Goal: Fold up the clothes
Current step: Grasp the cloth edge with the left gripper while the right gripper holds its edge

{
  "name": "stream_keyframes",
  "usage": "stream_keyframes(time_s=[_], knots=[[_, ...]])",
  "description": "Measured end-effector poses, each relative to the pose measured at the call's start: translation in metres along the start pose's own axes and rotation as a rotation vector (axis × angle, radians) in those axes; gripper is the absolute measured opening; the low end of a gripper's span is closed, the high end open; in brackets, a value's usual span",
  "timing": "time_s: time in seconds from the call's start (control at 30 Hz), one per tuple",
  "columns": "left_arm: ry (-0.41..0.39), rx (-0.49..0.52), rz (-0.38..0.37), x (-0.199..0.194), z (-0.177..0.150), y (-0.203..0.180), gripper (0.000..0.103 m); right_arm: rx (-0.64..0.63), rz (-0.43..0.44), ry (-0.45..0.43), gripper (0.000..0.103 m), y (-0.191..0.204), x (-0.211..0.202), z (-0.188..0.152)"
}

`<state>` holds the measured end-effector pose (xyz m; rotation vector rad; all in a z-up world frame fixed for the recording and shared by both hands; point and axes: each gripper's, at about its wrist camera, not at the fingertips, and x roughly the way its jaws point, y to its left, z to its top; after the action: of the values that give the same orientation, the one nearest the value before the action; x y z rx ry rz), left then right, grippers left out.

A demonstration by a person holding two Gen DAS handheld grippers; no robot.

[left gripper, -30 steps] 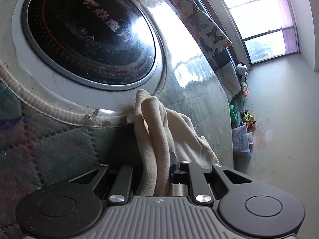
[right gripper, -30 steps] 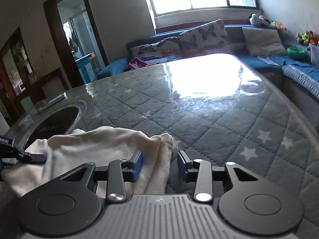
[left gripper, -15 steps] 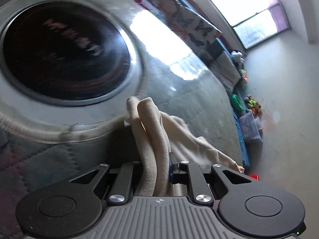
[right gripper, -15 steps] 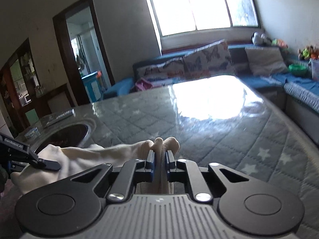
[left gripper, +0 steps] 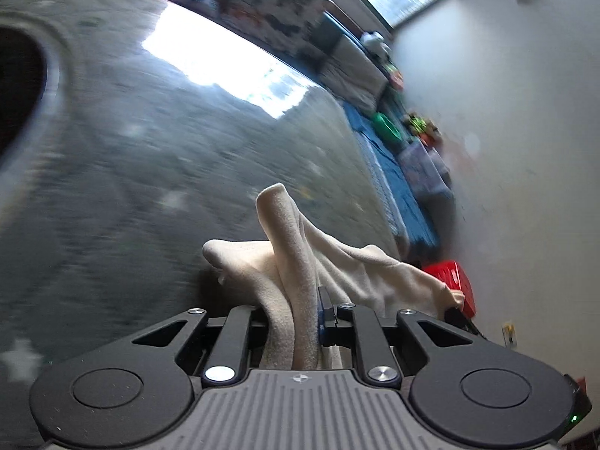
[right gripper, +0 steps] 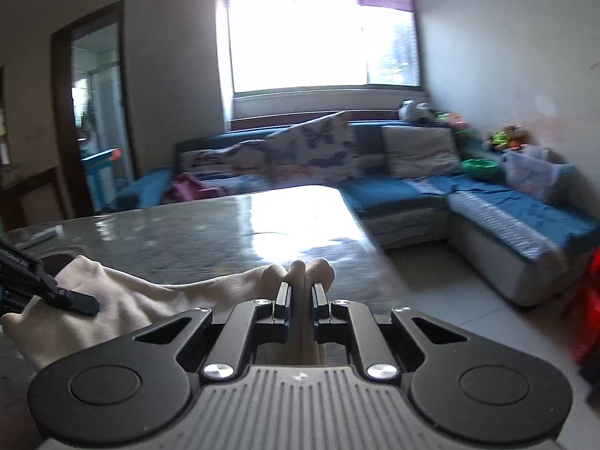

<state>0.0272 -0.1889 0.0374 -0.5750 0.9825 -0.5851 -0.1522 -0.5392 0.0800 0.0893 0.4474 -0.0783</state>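
Observation:
A cream fleece garment [left gripper: 300, 247] hangs stretched between both grippers above the grey quilted, star-patterned table [left gripper: 150, 150]. My left gripper [left gripper: 292, 300] is shut on a bunched fold of it, and a tip of cloth sticks up past the fingers. In the right wrist view my right gripper [right gripper: 301, 292] is shut on the garment's [right gripper: 150, 300] other end, with small folds bulging past the pads. A finger of my left gripper [right gripper: 71, 298] pinches the cloth at the far left of that view. Both views are blurred by motion.
A round dark cooktop [left gripper: 18, 86] is set into the table at the left. A remote [right gripper: 45, 234] lies on the table's far left. A blue corner sofa [right gripper: 412, 187] with cushions and toys runs behind and to the right. A red basket [left gripper: 453, 281] stands on the floor.
My right gripper closed on the garment's edge. Both grippers then rose with the cloth, lifting it off the table. The left view swung away from the cooktop toward the sofa.

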Motion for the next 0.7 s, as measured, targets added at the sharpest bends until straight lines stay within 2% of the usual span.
stream_keyframes(time_s=[0.17, 0.37, 0.4, 0.5, 0.6, 0.7], knots=[[0.052, 0.051, -0.036, 0.031, -0.009, -0.028, 0.016, 0.009, -0.094, -0.003, 0.009, -0.027, -0.005, -0.001], [0.106, 0.099, -0.004, 0.054, -0.017, -0.039, 0.017, 0.03, -0.154, 0.059, 0.009, -0.046, 0.01, -0.019], [0.105, 0.105, 0.006, 0.054, -0.017, -0.039, 0.021, 0.03, -0.161, 0.077, 0.009, -0.048, 0.013, -0.023], [0.093, 0.127, 0.042, 0.052, -0.017, -0.037, 0.024, 0.023, -0.179, 0.125, 0.01, -0.049, 0.026, -0.032], [0.062, 0.133, 0.092, 0.046, -0.01, -0.034, 0.033, 0.028, -0.211, 0.133, 0.01, -0.053, 0.028, -0.035], [0.02, 0.128, 0.116, 0.038, -0.002, -0.032, 0.033, 0.06, -0.223, 0.109, 0.01, -0.057, 0.022, -0.031]])
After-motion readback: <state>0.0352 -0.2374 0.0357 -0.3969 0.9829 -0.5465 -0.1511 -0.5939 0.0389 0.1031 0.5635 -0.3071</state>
